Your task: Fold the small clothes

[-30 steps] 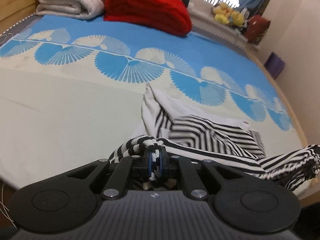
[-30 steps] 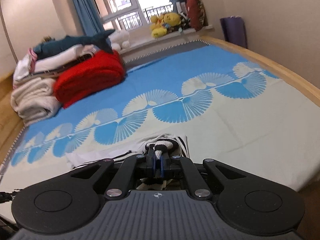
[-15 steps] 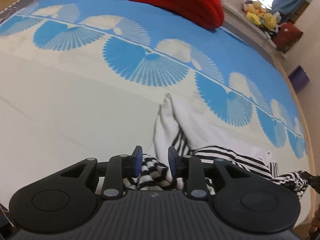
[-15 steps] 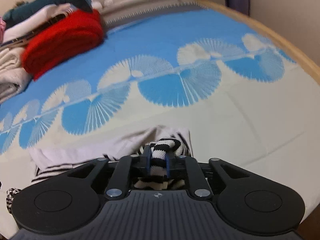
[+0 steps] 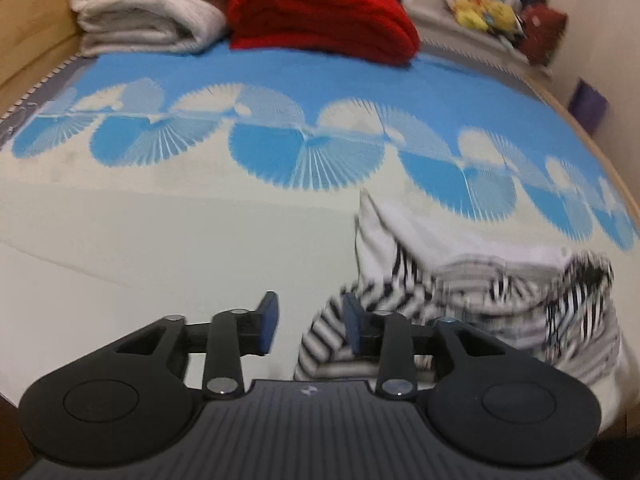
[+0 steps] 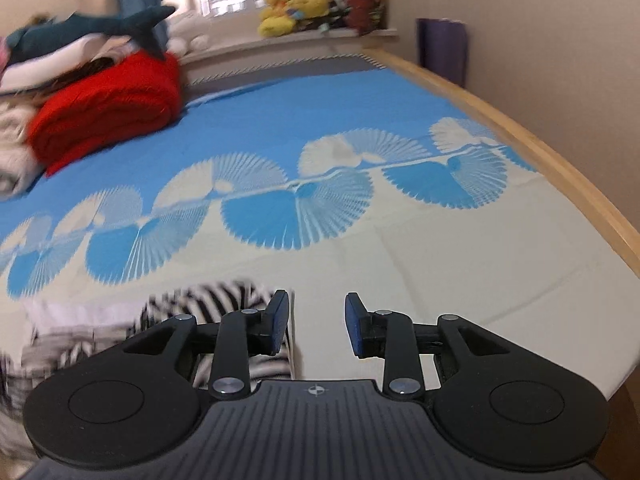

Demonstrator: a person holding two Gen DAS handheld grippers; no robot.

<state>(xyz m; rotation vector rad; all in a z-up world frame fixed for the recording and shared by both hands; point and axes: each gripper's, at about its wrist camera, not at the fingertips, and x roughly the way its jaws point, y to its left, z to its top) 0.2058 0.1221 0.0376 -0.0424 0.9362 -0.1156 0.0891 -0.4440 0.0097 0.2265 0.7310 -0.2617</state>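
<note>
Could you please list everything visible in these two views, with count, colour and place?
striped garment: one, black and white, crumpled at the near edge of the bed
bedspread: one, blue and cream fan pattern, covering the bed
red blanket: one, folded, far end
white blankets: a stack, beside the red one
shark plush: one, dark teal, atop the pile
yellow plush toys: windowsill
left tongs: open, empty
right tongs: open, empty

Black-and-white striped garment [image 5: 472, 296], white inside showing, rumpled heap on the bed's pale near part
</note>
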